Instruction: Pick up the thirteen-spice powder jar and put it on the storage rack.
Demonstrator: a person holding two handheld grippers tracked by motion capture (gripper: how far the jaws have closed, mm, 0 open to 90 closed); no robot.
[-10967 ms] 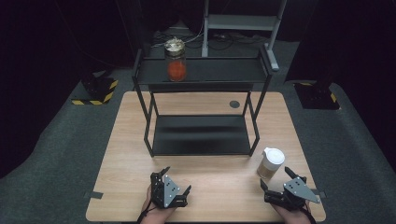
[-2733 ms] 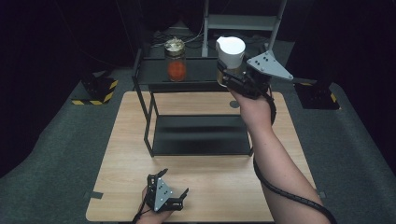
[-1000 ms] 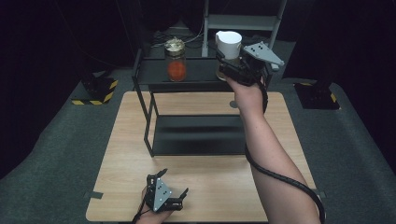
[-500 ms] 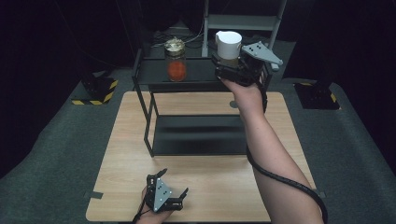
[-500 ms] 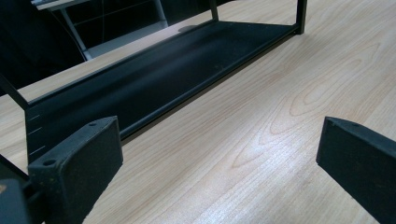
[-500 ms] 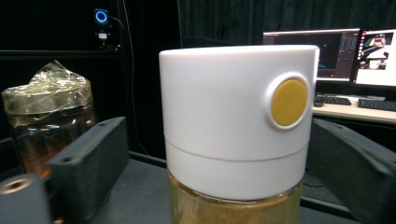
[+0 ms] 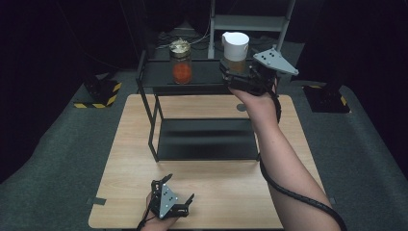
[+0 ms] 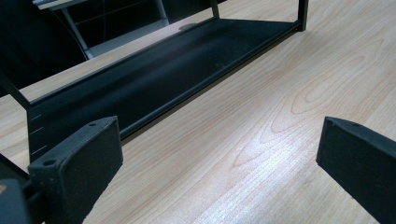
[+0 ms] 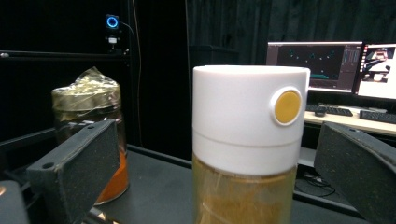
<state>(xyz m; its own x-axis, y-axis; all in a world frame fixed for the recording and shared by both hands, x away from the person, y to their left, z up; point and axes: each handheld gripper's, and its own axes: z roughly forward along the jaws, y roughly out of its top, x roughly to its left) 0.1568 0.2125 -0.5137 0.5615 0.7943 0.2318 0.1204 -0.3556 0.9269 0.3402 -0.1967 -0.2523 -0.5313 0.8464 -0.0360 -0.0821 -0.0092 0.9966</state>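
Observation:
A jar with a white cap (image 7: 235, 45) and yellow-brown contents stands upright on the top shelf of a black rack (image 7: 202, 77). My right gripper (image 7: 233, 70) is level with it, jaws open on either side. In the right gripper view the jar (image 9: 247, 126) sits between the pads (image 9: 74, 158), clear of both; the jaws have just been opening. A jar of orange stuff with a crinkled foil top (image 7: 181, 67) stands to its left on the same shelf. My left gripper (image 7: 177, 188) rests open and empty at the front edge of the wooden table (image 7: 216, 183).
The rack's lower shelf (image 7: 207, 139) is bare, and it crosses the left gripper view (image 8: 154, 79). Behind the rack are a metal stand (image 7: 250, 21) and lit monitors (image 9: 317, 60). Yellow-and-black striped bases (image 7: 101, 94) sit on the floor on both sides.
The white-capped jar went from the table's front right up onto the top shelf in my right gripper. In the last second the jaws opened off it. The left gripper stayed put.

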